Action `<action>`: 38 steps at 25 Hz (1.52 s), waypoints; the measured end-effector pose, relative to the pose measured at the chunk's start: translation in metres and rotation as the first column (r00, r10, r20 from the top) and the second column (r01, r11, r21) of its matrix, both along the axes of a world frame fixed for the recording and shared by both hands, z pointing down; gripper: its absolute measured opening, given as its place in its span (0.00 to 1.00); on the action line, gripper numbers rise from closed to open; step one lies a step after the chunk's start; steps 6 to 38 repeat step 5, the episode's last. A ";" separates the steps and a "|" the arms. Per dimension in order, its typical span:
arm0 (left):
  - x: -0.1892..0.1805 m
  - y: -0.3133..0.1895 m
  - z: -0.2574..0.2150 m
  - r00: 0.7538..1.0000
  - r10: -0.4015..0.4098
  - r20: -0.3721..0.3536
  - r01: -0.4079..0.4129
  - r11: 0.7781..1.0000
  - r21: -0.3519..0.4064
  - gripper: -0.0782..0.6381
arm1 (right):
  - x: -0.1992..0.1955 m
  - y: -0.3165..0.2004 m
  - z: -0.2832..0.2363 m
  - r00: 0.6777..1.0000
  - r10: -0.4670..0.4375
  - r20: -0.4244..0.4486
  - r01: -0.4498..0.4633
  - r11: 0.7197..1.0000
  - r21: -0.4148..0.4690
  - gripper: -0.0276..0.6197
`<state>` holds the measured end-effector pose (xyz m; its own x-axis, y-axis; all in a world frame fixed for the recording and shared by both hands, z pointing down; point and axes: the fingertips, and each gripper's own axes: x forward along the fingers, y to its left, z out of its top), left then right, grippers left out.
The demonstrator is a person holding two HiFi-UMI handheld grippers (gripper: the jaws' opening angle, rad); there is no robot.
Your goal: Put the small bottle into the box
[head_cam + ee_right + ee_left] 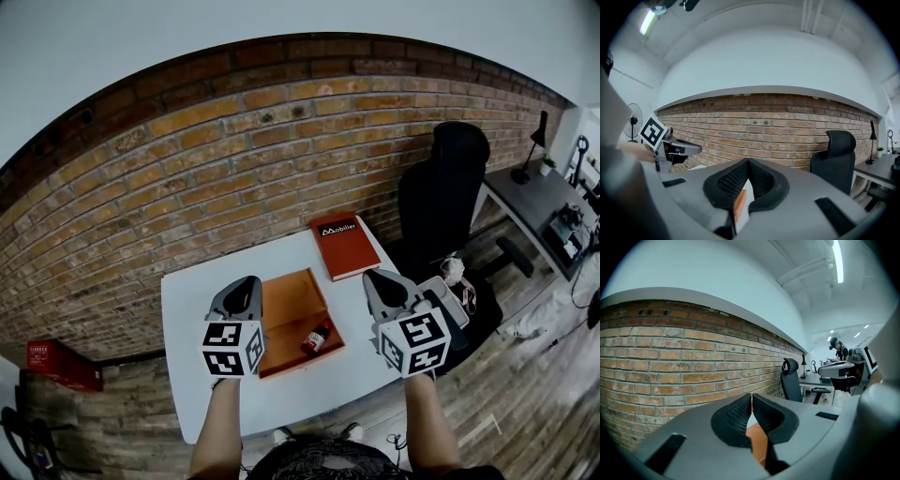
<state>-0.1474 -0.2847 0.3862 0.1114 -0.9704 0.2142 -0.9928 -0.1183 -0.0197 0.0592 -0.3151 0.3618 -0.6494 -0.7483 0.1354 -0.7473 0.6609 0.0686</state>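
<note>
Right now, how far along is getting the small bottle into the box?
Done, it seems: the small dark-and-red bottle lies on its side inside the open flat orange box, near its near-right corner. In hand: nothing; left gripper and right gripper are both shut, empty, above the white table. Left: nothing of the placing; the box is open, a flat red-brown slab lying apart behind it.

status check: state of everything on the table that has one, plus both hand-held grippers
small bottle: lying on its side inside the box, at its near right corner
box: open, no lid on it
red panel: flat on the table, beyond the box to the right, apart from it
left hand-held gripper: jaws shut, nothing between them
right hand-held gripper: jaws shut, nothing between them
</note>
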 end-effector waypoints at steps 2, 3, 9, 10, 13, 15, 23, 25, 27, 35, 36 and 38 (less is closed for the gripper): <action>0.002 0.000 0.001 1.000 0.003 0.003 -0.003 1.000 -0.002 0.15 | 0.000 0.000 0.000 1.000 -0.003 0.000 0.003 1.000 0.001 0.07; 0.003 0.000 0.001 1.000 0.005 0.006 -0.005 1.000 -0.003 0.15 | 0.000 0.001 0.000 1.000 -0.004 0.000 0.004 1.000 0.001 0.07; 0.005 -0.001 0.001 1.000 0.009 0.010 -0.009 1.000 -0.005 0.15 | 0.000 0.001 0.000 1.000 -0.006 -0.001 0.006 1.000 0.001 0.07; 0.005 -0.001 0.001 1.000 0.009 0.010 -0.009 1.000 -0.005 0.15 | 0.000 0.001 0.000 1.000 -0.006 -0.001 0.006 1.000 0.001 0.07; 0.005 -0.001 0.001 1.000 0.009 0.010 -0.009 1.000 -0.005 0.15 | 0.000 0.001 0.000 1.000 -0.006 -0.001 0.006 1.000 0.001 0.07; 0.005 -0.001 0.001 1.000 0.009 0.010 -0.009 1.000 -0.005 0.15 | 0.000 0.001 0.000 1.000 -0.006 -0.001 0.006 1.000 0.001 0.07; 0.005 -0.001 0.001 1.000 0.009 0.010 -0.009 1.000 -0.005 0.15 | 0.000 0.001 0.000 1.000 -0.006 -0.001 0.006 1.000 0.001 0.07; 0.005 -0.001 0.001 1.000 0.009 0.010 -0.009 1.000 -0.005 0.15 | 0.000 0.001 0.000 1.000 -0.006 -0.001 0.006 1.000 0.001 0.07; 0.005 -0.001 0.001 1.000 0.009 0.010 -0.009 1.000 -0.005 0.15 | 0.000 0.001 0.000 1.000 -0.006 -0.001 0.006 1.000 0.001 0.07; 0.005 -0.001 0.001 1.000 0.009 0.010 -0.009 1.000 -0.005 0.15 | 0.000 0.001 0.000 1.000 -0.006 -0.001 0.006 1.000 0.001 0.07; 0.005 -0.001 0.001 1.000 0.009 0.010 -0.009 1.000 -0.005 0.15 | 0.000 0.001 0.000 1.000 -0.006 -0.001 0.006 1.000 0.001 0.07; 0.005 -0.001 0.001 1.000 0.009 0.010 -0.009 1.000 -0.005 0.15 | 0.000 0.001 0.000 1.000 -0.006 -0.001 0.006 1.000 0.001 0.07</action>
